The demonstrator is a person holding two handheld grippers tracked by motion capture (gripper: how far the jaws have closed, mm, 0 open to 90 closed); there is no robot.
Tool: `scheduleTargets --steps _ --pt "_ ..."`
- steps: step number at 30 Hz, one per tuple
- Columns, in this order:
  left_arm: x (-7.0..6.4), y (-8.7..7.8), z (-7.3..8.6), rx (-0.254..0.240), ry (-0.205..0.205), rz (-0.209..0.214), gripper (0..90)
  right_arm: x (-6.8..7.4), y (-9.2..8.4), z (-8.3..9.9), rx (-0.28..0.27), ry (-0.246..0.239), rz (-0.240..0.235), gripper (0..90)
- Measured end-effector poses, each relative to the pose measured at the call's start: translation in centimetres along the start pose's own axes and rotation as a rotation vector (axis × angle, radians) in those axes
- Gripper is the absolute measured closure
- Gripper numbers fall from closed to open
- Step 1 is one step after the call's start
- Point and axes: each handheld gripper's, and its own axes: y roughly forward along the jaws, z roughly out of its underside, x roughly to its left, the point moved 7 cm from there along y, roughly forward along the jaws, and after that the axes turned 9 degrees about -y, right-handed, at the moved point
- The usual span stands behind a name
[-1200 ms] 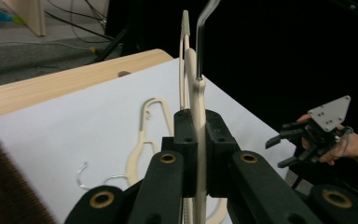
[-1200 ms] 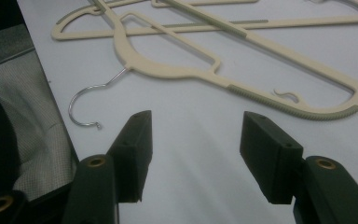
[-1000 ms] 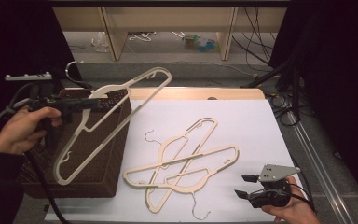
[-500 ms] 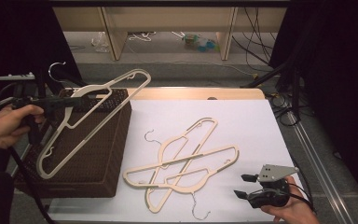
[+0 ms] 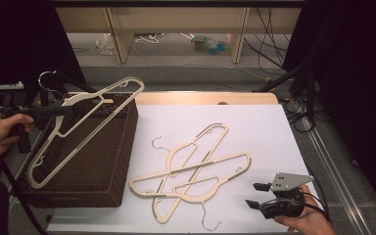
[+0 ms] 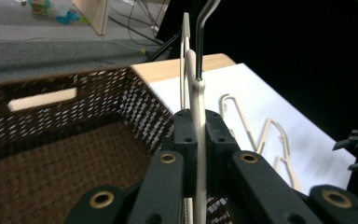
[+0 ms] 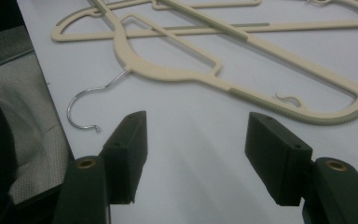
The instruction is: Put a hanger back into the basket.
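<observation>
A table covered with a white sheet [image 5: 254,132] is being viewed from above, with a dark brown woven wicker basket [image 5: 108,166] sitting on its left part. Two cream plastic clothes hangers with metal hooks [image 5: 196,169] are lying crossed over one another on the sheet, just right of the basket. A third cream plastic hanger [image 5: 85,122] is being held tilted over the open basket, its wire hook pointing up and to the left and its long bar slanting down toward the near left corner. It is being gripped at the neck by the left gripper [image 5: 58,111], whose black jaws are being pressed flat against the plastic on both sides [image 6: 196,140]; the left hand [image 5: 0,134] is being held out level from the left edge. The right gripper [image 5: 258,195] is being rested low near the sheet's near right corner in the right hand [image 5: 306,220], its jaws standing wide apart with nothing between them [image 7: 196,140].
</observation>
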Motion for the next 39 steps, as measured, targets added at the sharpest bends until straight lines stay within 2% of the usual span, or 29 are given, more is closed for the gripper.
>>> scheduleTargets --steps 2,3,6,12,17,19,25,28,32,35,38,39 --pt "1.3 -0.5 0.6 -0.003 -0.022 -0.010 85.4 0.0 0.1 0.1 0.006 -0.004 -0.004 39.8" --pt "1.3 -0.5 0.6 -0.003 -0.022 -0.010 85.4 0.0 0.1 0.1 0.005 -0.004 -0.005 39.8" --pt "2.6 -0.9 1.3 -0.008 -0.038 -0.018 85.4 0.0 0.2 0.0 0.003 -0.001 -0.010 38.9" --pt "4.1 -0.9 2.2 -0.007 -0.059 -0.023 85.4 0.0 0.3 -0.2 -0.003 0.011 -0.003 33.3" --pt "5.1 -0.7 2.8 -0.007 -0.092 -0.036 85.3 -0.3 0.2 -0.3 -0.018 0.025 0.017 29.3" --pt "5.7 -0.6 3.0 -0.018 -0.120 -0.039 85.4 -0.4 0.1 -0.3 -0.028 0.032 0.029 28.1" --pt "6.4 0.1 3.6 0.019 -0.133 -0.044 85.3 -0.5 0.0 -0.3 -0.031 0.035 0.037 27.2" --pt "6.3 0.8 3.9 0.046 -0.121 -0.048 85.3 -0.5 0.1 -0.3 -0.034 0.026 0.039 27.2" --pt "6.7 1.7 4.4 0.095 -0.120 -0.081 85.2 -0.5 0.0 -0.3 -0.032 0.030 0.037 27.3" --pt "6.9 2.2 4.8 0.108 -0.133 -0.096 85.1 -0.4 0.0 -0.3 -0.031 0.034 0.036 27.2" --pt "7.3 3.2 5.3 0.140 -0.127 -0.143 85.0 -0.4 -0.1 -0.3 -0.030 0.036 0.033 27.3" --pt "7.3 3.2 5.3 0.140 -0.127 -0.143 84.8 -0.4 -0.1 -0.3 -0.029 0.036 0.032 27.3"
